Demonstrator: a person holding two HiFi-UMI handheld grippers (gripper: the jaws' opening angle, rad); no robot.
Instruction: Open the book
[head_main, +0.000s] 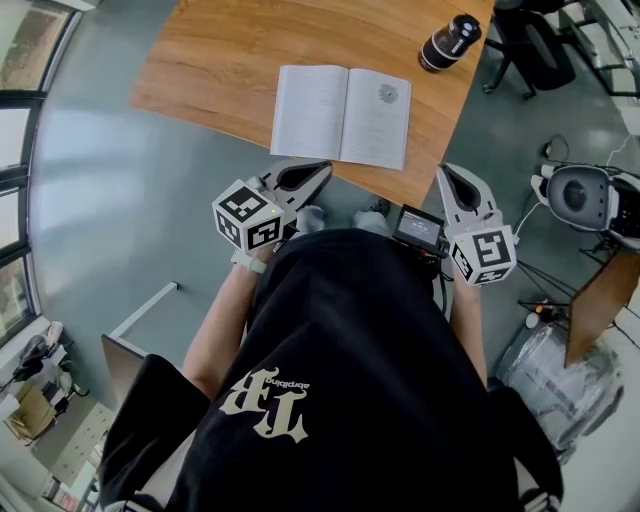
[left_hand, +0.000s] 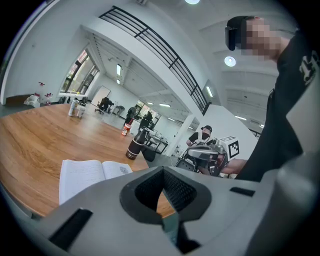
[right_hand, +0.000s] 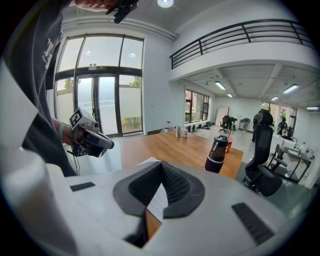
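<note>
From the head view, the book (head_main: 342, 115) lies flat and already open on the wooden table (head_main: 220, 60), pages up and spine pointing away from me, so I judge the task done. The left gripper (head_main: 320, 170) hangs just short of the book's near left corner and the right gripper (head_main: 450, 172) off its near right corner. Neither touches it, which I read as being parked clear so the pages are not disturbed. A dark bottle (head_main: 450, 42) stands beyond the book's far right corner, apart from it. In the left gripper view the jaws are pressed together with nothing between them. Past them the book's pale pages lie low to the left, flat enough that they seem to need no holding, and the bottle stands upright behind the book. The other gripper shows to the right of the book, held over the floor rather than over the table. In the right gripper view the jaws are likewise closed and empty. Only a sliver of the book's white page and the table edge shows through the gap behind the pads, which tells me the tool is aimed at the book from just off its edge. An office chair (right_hand: 262, 160) sits on the floor well beyond the book, past the bottle.
</note>
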